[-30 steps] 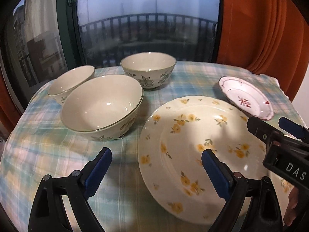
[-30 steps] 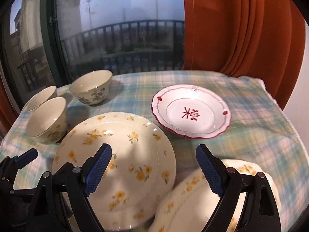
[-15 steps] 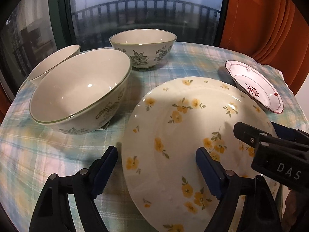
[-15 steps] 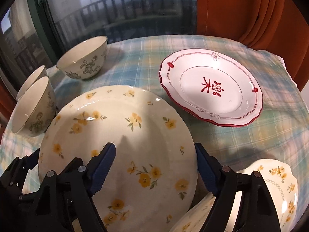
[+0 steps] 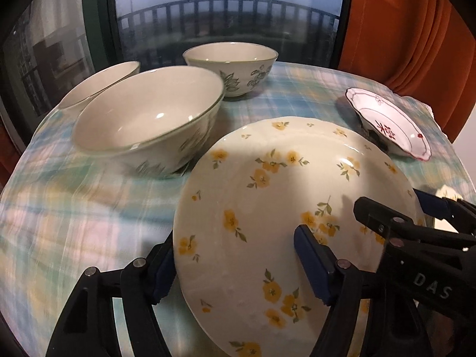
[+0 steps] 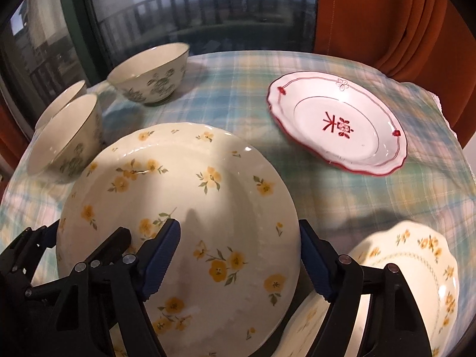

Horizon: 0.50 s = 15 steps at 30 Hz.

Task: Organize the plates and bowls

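Observation:
A large cream plate with yellow flowers [image 5: 267, 184] [image 6: 184, 184] lies at the front of the table. My left gripper [image 5: 236, 267] straddles its left rim, one finger outside the edge and the other over the plate's face. My right gripper [image 6: 238, 257] straddles the right rim the same way; it also shows in the left wrist view as the right gripper [image 5: 395, 205]. Both jaws are closing with the rim between them, and no pad visibly presses on it. Three green-patterned bowls [image 5: 148, 119] [image 5: 230, 68] [image 5: 101, 83] stand at the back left.
A white red-rimmed plate [image 6: 339, 125] lies at the back right. A scalloped yellow-flower plate [image 6: 410, 267] sits front right, partly under the large plate. A plaid cloth [image 6: 232, 83] covers the table. A window and an orange curtain [image 6: 386, 15] stand behind.
Both grippers have come down and in over the large plate, and their jaws have narrowed. The left finger that stood clear of the rim is now partly hidden behind it.

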Available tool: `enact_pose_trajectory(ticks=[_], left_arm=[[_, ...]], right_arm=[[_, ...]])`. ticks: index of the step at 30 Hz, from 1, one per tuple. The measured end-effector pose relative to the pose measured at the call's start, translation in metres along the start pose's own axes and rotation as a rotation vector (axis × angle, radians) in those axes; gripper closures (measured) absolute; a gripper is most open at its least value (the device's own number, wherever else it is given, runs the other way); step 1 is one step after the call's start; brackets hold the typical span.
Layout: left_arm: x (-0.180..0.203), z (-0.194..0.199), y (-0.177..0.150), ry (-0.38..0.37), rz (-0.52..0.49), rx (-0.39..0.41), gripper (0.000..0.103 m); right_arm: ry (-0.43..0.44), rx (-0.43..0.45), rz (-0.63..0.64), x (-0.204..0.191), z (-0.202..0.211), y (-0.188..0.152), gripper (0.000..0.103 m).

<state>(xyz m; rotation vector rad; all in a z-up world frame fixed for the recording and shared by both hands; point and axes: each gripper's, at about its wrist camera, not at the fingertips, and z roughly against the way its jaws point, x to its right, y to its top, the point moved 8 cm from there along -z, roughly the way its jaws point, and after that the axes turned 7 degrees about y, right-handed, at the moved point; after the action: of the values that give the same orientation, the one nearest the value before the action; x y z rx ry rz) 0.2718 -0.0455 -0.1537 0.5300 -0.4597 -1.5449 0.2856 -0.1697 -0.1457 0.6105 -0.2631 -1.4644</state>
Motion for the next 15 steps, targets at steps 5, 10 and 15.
enact_pose_trajectory(ticks=[5, 10, 15], left_arm=[[-0.013, 0.014, -0.020, 0.006, 0.001, -0.005, 0.028], [-0.026, 0.024, -0.036, 0.012, 0.006, -0.017, 0.028], [-0.031, 0.026, -0.041, 0.000, -0.001, -0.022, 0.028]], right_arm=[[-0.006, -0.001, 0.040, -0.016, 0.007, -0.015, 0.024], [0.009, -0.010, 0.070, -0.033, 0.017, -0.033, 0.031], [0.024, -0.006, 0.085, -0.042, 0.021, -0.040, 0.032]])
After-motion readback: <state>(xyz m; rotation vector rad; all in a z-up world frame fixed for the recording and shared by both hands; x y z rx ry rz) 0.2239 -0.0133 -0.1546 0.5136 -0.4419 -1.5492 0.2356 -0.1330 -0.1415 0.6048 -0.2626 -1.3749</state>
